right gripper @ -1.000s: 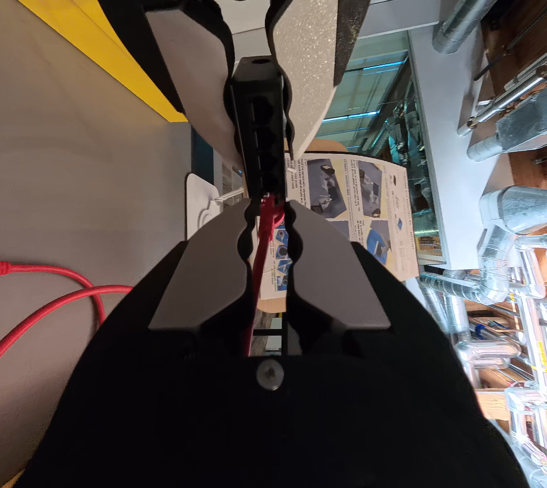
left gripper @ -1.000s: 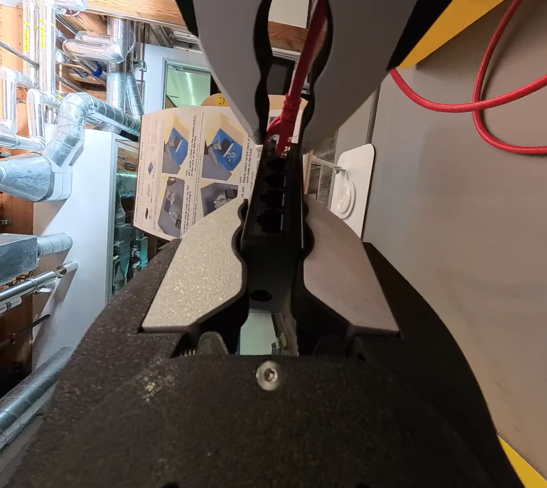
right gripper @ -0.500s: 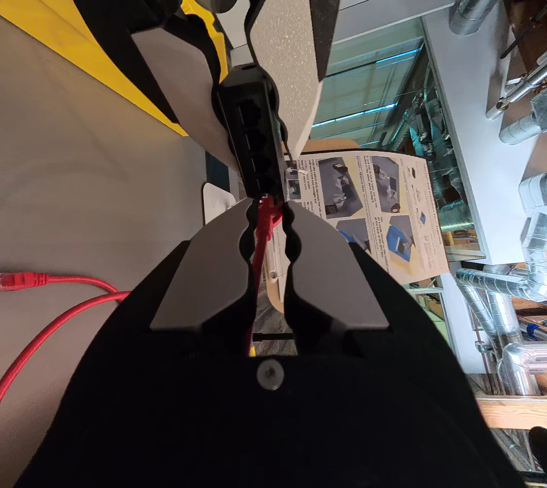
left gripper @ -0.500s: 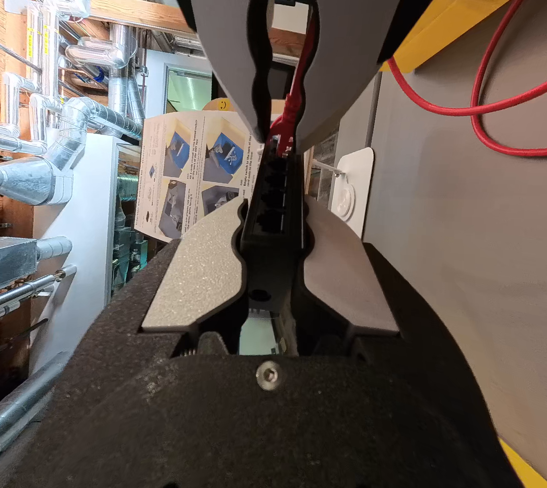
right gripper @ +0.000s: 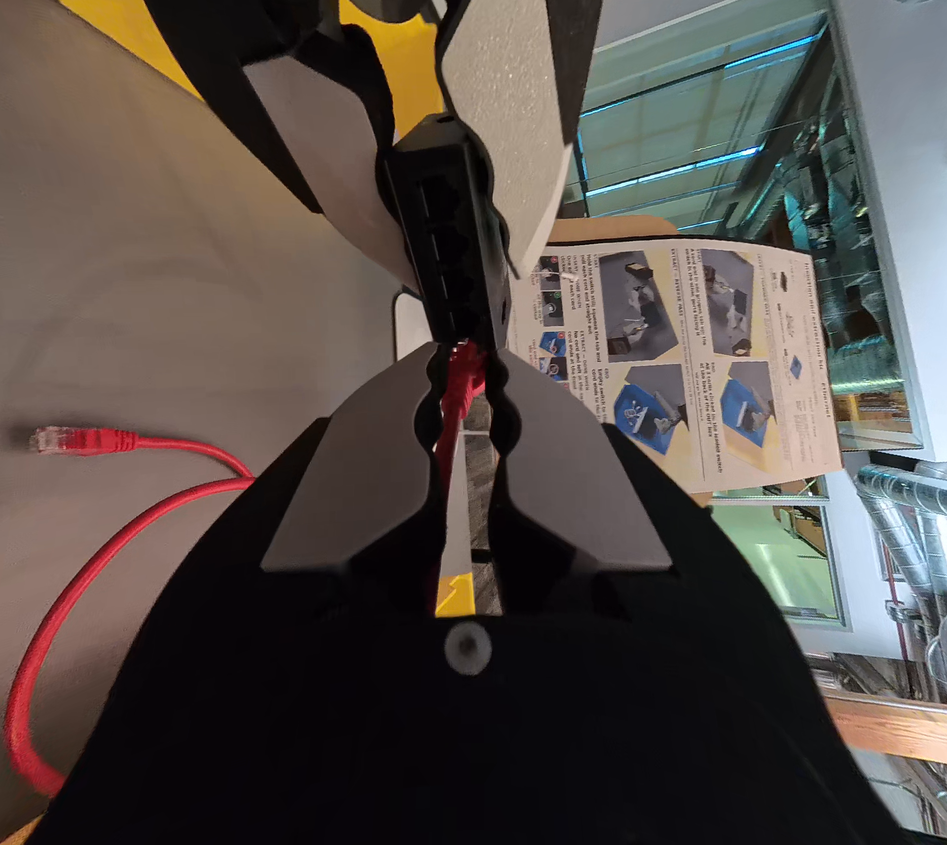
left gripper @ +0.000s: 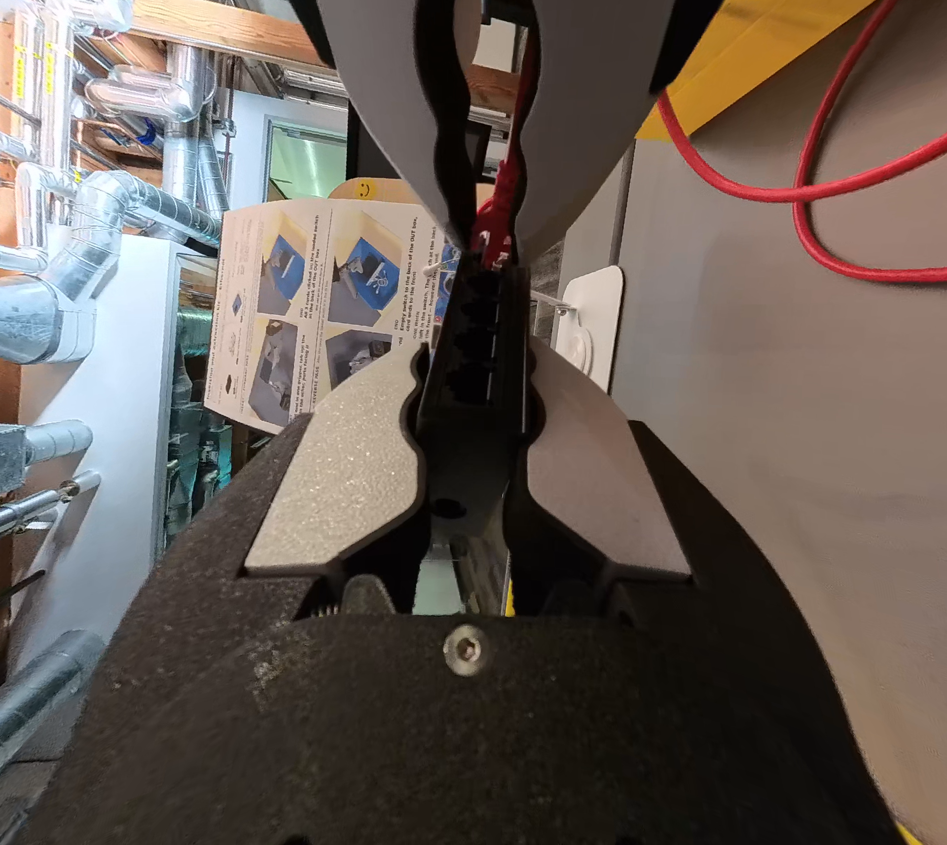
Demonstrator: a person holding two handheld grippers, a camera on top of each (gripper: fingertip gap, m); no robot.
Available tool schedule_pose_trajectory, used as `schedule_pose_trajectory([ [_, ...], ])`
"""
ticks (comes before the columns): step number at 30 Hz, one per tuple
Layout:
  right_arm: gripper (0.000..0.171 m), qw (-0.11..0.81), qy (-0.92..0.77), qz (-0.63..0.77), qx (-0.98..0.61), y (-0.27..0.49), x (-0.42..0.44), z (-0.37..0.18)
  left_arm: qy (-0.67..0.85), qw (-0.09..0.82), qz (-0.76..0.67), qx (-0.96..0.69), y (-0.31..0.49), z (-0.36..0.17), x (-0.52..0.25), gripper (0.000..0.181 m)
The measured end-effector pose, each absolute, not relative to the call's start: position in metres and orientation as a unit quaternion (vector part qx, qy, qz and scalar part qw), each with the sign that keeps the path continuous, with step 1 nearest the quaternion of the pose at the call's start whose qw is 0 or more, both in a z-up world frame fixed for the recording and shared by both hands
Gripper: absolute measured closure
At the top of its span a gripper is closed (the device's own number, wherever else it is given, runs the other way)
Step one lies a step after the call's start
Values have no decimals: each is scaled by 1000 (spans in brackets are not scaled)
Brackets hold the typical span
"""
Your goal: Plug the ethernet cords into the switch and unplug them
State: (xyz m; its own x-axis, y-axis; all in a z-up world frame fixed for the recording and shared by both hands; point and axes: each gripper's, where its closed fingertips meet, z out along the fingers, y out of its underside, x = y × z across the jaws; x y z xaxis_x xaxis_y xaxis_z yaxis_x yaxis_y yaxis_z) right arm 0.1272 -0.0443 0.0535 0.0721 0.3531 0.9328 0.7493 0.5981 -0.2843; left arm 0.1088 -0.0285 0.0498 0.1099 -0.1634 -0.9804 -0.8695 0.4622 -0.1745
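Switch (left gripper: pixel 474 359): black, clamped in left hand-held gripper (left gripper: pixel 474 402), ports facing right hand-held gripper (right gripper: pixel 464 390), which grasps red cord plug (right gripper: pixel 464 377) at the switch's end port. Step: seating or extracting, cannot tell; next needs straight, aligned travel. Spare cord (right gripper: pixel 82 440) on surface (right gripper: pixel 179 308) beside

Right wrist view rolls and shifts versus 1 s ago: the switch (right gripper: pixel 451 246) now sits tilted, top leaning left, instead of near-vertical, and more of its port face shows. A loose red plug (right gripper: pixel 61 440) on the grey table (right gripper: pixel 179 308) comes into view at left, where only cable loops showed before, and the instruction sheet (right gripper: pixel 681 359) slides right and lower. In the left wrist view the right gripper (left gripper: pixel 487 236) sits a bit further right with the red connector (left gripper: pixel 499 226) hard against the switch's far end, and the background blurs slightly.
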Motion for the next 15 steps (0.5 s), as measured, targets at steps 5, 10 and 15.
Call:
schedule_pose_trajectory([
  [5, 157, 581, -671, -156, -433, -40, 128, 43, 612, 594, 286, -437, -24, 40, 109, 149],
  [10, 156, 570, -676, -146, -443, -38, 129, 37, 618, 589, 275, -443, -21, 34, 110, 149],
  [15, 156, 496, -734, -144, -442, -43, 117, -2, 526, 616, 322, -490, 10, 80, 47, 150],
])
